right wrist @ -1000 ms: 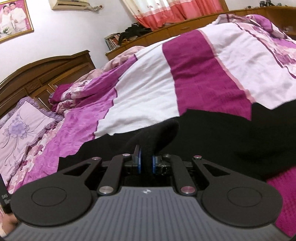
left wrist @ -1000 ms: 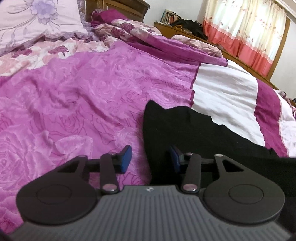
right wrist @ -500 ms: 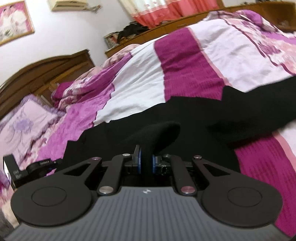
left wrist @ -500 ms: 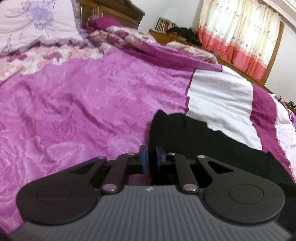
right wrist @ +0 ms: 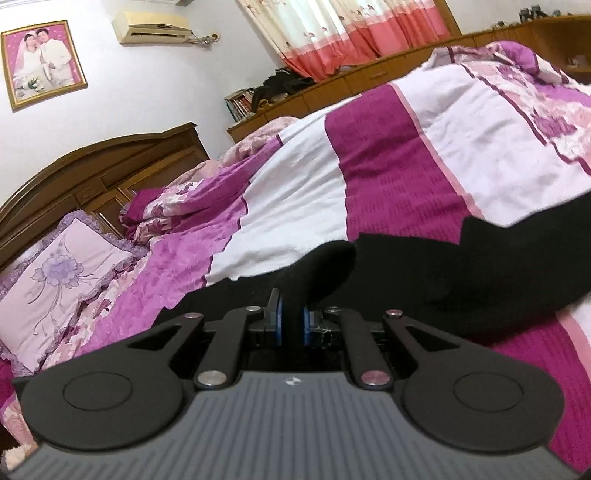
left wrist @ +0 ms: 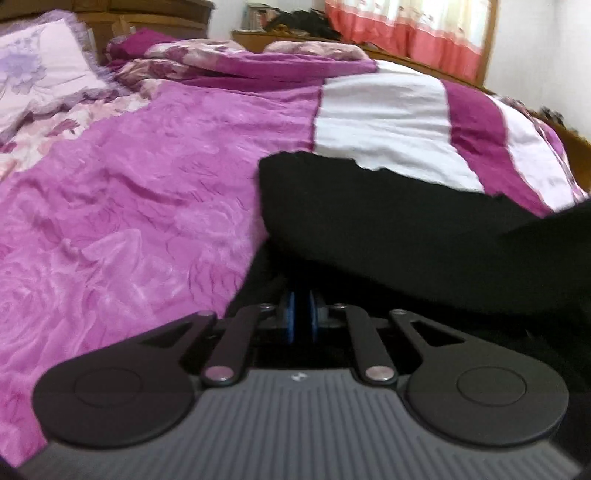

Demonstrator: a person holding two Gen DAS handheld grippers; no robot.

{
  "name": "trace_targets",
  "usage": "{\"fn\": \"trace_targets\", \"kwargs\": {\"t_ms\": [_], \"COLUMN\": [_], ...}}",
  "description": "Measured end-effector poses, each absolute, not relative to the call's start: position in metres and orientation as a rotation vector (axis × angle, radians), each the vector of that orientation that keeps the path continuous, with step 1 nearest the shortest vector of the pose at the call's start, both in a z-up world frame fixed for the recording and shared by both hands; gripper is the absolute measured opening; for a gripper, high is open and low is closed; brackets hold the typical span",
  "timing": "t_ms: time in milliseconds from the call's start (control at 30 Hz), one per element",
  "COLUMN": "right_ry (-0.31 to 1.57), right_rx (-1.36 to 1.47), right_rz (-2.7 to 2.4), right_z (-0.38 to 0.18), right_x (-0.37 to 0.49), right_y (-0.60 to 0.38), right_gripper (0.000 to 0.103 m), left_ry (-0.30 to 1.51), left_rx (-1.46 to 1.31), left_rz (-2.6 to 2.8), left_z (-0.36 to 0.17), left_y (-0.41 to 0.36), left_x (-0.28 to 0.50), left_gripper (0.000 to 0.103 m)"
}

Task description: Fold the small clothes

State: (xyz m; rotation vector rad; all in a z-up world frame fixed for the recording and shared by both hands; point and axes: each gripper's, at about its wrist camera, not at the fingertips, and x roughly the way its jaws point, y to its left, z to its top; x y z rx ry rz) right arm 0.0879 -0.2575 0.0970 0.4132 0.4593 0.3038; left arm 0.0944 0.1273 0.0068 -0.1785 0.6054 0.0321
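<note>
A black garment [left wrist: 388, 221] lies spread on the purple and white bed cover [left wrist: 129, 203]. My left gripper [left wrist: 302, 306] sits at its near left edge, jaws closing, blue pads pinching the black cloth, which rises off the bed in front of them. In the right wrist view the same black garment [right wrist: 424, 266] stretches across the cover [right wrist: 388, 147]. There my right gripper [right wrist: 291, 314] is shut on a raised fold of it that stands up between the pads. The garment's near part is hidden under both grippers.
A lilac flowered pillow [right wrist: 62, 273] lies against the wooden headboard [right wrist: 96, 166]. A crumpled floral quilt [left wrist: 207, 62] lies at the head of the bed. A wooden shelf with books and dark things [right wrist: 277, 92] runs under red and white curtains [left wrist: 406, 33].
My left gripper's jaws have come together on the garment's edge and raised it. The right gripper, still gripping its fold, has shifted sideways, and the cloth at the right has lifted.
</note>
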Motion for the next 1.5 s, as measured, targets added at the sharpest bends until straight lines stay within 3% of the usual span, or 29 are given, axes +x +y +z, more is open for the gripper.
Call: {"fn": "trace_targets", "kwargs": {"t_ms": [133, 367, 533, 867, 1100, 1267, 1367, 1500], "right_ry": [0.426, 0.446, 0.531, 0.66, 0.651, 0.62, 0.584, 0.594], "right_rx": [0.411, 0.448, 0.409, 0.333, 0.31, 0.291, 0.275, 0.246], "right_rz": [0.291, 0.205, 0.125, 0.096, 0.09, 0.135, 0.149, 0.139], "right_z": [0.106, 0.102, 0.086, 0.044, 0.044, 0.056, 0.069, 0.071], "right_x": [0.087, 0.083, 0.086, 0.106, 0.113, 0.116, 0.116, 0.112], "right_y": [-0.257, -0.283, -0.293, -0.28, -0.275, -0.267, -0.263, -0.264], "right_gripper": [0.01, 0.01, 0.009, 0.01, 0.01, 0.01, 0.01, 0.01], "left_ry": [0.584, 0.511, 0.535, 0.371, 0.594, 0.557, 0.582, 0.576], "left_rx": [-0.277, -0.275, -0.477, -0.349, -0.252, -0.215, -0.389, -0.385], "left_rz": [0.129, 0.325, 0.375, 0.163, 0.117, 0.337, 0.356, 0.343], "left_z": [0.0, 0.007, 0.0, 0.04, 0.008, 0.008, 0.0, 0.002], "left_y": [0.139, 0.139, 0.175, 0.135, 0.113, 0.118, 0.147, 0.145], "left_x": [0.114, 0.1, 0.099, 0.08, 0.125, 0.122, 0.124, 0.122], "left_gripper": [0.003, 0.004, 0.003, 0.003, 0.003, 0.003, 0.003, 0.003]}}
